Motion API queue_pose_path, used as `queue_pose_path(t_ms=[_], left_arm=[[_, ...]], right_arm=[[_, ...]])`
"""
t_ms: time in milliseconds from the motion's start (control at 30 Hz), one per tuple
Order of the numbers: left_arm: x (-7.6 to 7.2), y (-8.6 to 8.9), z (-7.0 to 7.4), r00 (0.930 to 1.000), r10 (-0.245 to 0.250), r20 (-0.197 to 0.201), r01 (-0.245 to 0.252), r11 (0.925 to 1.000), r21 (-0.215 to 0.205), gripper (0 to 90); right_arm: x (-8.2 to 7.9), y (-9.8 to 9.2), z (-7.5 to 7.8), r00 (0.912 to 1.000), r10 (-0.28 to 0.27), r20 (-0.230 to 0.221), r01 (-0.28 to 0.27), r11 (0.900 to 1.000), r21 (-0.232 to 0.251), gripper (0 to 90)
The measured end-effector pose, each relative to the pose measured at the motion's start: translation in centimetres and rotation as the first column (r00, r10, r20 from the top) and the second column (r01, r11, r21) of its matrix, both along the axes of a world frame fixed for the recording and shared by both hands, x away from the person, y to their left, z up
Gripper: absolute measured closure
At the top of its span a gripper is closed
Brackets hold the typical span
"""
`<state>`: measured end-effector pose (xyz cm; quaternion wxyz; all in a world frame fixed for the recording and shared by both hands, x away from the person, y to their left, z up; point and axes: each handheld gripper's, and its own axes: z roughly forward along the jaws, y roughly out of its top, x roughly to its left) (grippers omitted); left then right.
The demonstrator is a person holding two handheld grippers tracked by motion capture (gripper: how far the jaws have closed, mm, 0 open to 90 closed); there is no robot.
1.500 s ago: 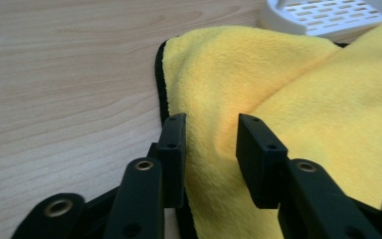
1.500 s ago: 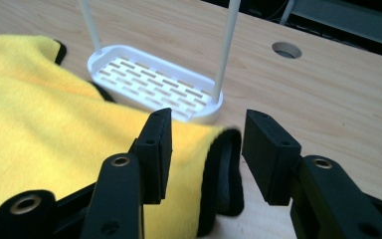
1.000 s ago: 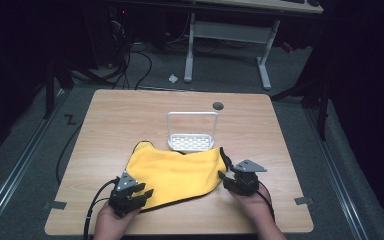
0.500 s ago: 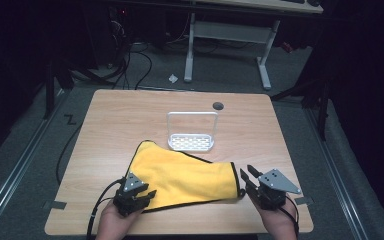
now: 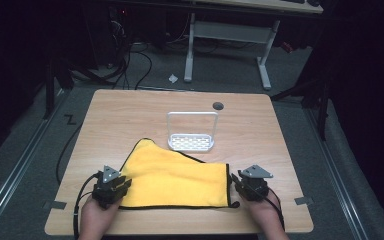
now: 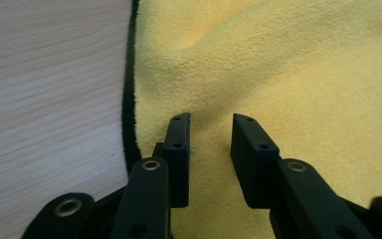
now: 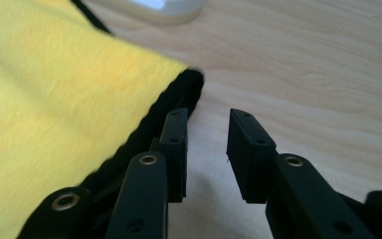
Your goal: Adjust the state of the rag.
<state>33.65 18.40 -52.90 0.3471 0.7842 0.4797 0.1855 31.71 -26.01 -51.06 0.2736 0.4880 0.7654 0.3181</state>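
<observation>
Showing white rack (image 5: pixel 192 131) | high view; yellow cloth (image 6: pixel 278 74) weave | L view

Your wooden bench (image 5: pixel 130 112): yellow cloth (image 5: pixel 175 177) spread flat at near edge; white rack (image 5: pixel 191 142) upright just behind it.

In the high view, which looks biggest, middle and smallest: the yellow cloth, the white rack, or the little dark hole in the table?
1. yellow cloth
2. white rack
3. dark hole
</observation>
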Motion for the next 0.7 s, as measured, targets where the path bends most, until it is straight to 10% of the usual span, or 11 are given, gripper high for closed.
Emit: queue_pose_path(t_ms=[233,533,700], left_arm=[[-0.7,-1.8,0.3,0.9985,-0.053,0.015,0.052,0.9985,0.015,63.6],[-0.9,-2.5,0.2,0.9955,-0.094,0.015,0.094,0.9954,0.021,60.5],[-0.8,-2.1,0.0,0.9951,-0.098,0.004,0.098,0.995,0.014,61.2]], right_arm=[[2.5,0.5,-1.0,0.9985,-0.003,-0.056,0.002,1.0,-0.023,77.9],[0.4,3.5,-0.9,0.9871,0.156,-0.037,-0.157,0.987,-0.036,78.8],[-0.2,2.0,-0.5,0.9946,0.103,-0.007,-0.103,0.994,-0.024,81.7]])
